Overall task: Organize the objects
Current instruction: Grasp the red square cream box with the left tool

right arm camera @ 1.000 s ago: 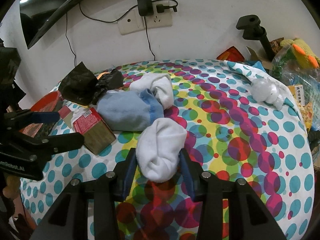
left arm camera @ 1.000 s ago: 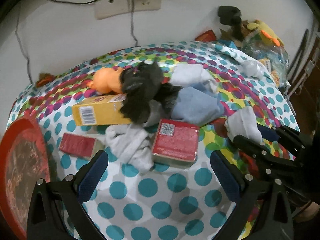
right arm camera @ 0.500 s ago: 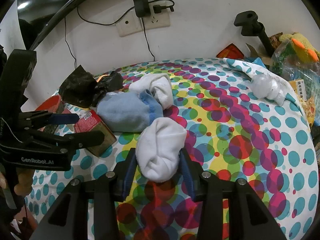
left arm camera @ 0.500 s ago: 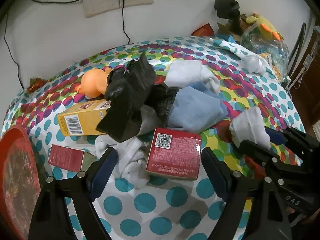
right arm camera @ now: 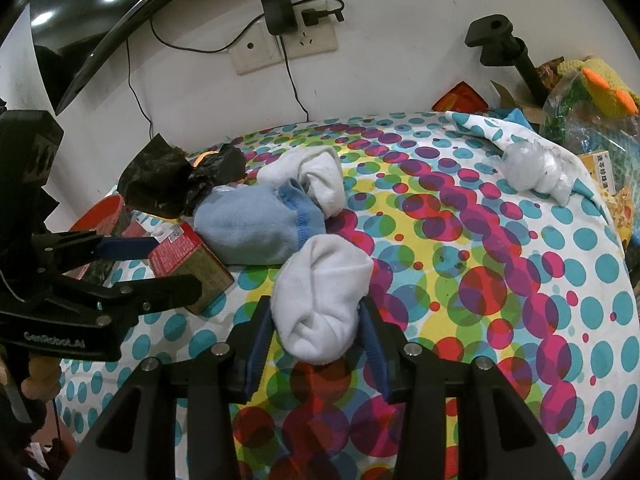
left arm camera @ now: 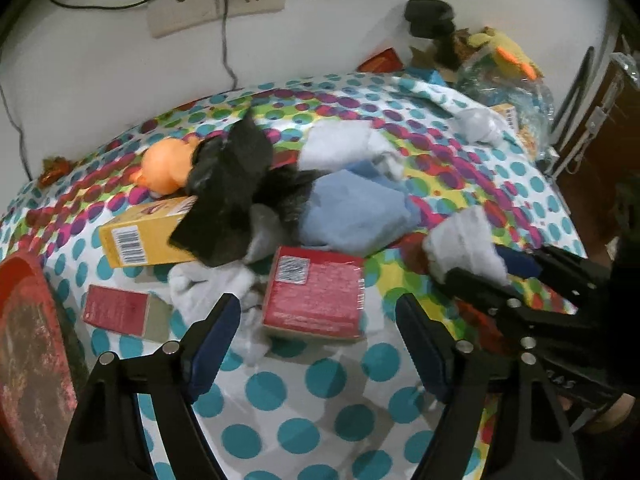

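Narrowing but still unclamped, left gripper (left arm camera: 318, 326) straddles red box (left arm camera: 316, 292); right gripper (right arm camera: 316, 340) clamps white sock (right arm camera: 320, 304)

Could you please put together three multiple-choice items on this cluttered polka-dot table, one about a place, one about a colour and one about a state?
1. Where does the black plastic bag lie?
A. Over the yellow box
B. Inside the red tray
C. On the floor

2. What colour is the sock beside the big red box?
A. Green
B. Light blue
C. Black

3. What is the right gripper doing?
A. Hanging open and empty
B. Closed on a rolled white sock
C. Closed on the orange toy

Answers: 1 A, the bag drapes across the box's far end. 2 B, its fabric is pale blue with a darker hem. 3 B, both fingers press the sock's sides.
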A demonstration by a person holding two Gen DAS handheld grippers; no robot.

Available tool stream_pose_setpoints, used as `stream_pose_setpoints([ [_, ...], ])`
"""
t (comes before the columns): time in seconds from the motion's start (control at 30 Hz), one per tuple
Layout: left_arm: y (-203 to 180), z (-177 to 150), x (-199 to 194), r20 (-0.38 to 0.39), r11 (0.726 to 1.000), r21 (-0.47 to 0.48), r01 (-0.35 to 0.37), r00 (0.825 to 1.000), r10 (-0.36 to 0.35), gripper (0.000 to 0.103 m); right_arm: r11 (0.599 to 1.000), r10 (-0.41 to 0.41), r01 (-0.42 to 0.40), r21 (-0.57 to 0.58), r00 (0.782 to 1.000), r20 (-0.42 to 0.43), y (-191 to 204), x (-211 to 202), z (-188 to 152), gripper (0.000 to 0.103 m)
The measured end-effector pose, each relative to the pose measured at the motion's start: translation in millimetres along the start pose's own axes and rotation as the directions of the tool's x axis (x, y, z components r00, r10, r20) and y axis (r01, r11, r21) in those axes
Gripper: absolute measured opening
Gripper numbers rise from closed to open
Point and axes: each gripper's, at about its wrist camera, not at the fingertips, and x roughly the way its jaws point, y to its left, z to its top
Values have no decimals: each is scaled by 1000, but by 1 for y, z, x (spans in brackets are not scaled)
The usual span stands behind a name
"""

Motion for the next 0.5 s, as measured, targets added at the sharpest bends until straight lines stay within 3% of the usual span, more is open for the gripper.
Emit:
stream_pose_setpoints([
  [0.1,-2,3,7,-15,1000,11,-5,1000,5,76,1000,3,-3,2,1000,1,0,1,0,44],
  [0.27,-3,5,18,-35,1000,21,-4,999,5,63,1000,5,-5,6,1000,1,0,2,1,44],
  [0.33,-3,5,21,-47,1000,19,4,999,-3,44,1000,4,-4,5,1000,1,0,1,1,44],
  [0.5,-2,2,22,-50,1000,2,22,999,-21,42,1000,4,-4,5,1000,1,0,1,1,44],
])
